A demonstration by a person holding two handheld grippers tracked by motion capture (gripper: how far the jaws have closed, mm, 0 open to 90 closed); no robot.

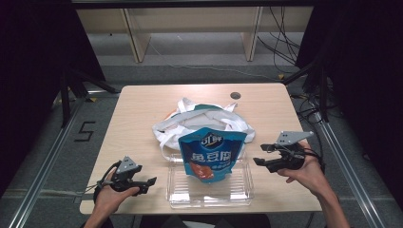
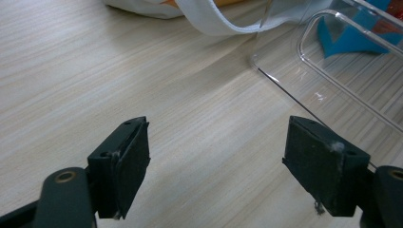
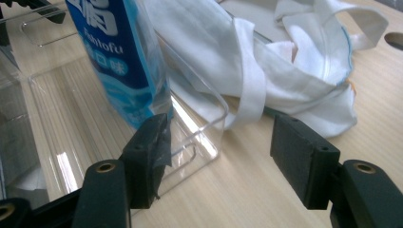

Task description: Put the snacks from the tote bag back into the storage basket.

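A blue snack bag (image 1: pixel 211 159) stands upright in a clear plastic tray (image 1: pixel 237 190) near the table's front edge. Behind them lies a crumpled white tote bag (image 1: pixel 190 121). My left gripper (image 1: pixel 151 183) rests low at the tray's left, open, with bare wood between its jaws (image 2: pixel 218 166); the tray's rim (image 2: pixel 342 90) lies ahead and to the right. My right gripper (image 1: pixel 259 159) hovers at the tray's right side, open (image 3: pixel 223 156). Its left jaw sits by the tray's corner (image 3: pixel 199 118), with the snack bag (image 3: pixel 119 57) beyond and the tote bag (image 3: pixel 294 71) ahead.
A round cable hole (image 1: pixel 235 95) sits at the table's back right. The tote's strap (image 2: pixel 223 23) trails toward the tray's left corner. Bare wood (image 1: pixel 133 114) spreads left of the tote. Beyond the table are wooden shelves and loose cables on the floor.
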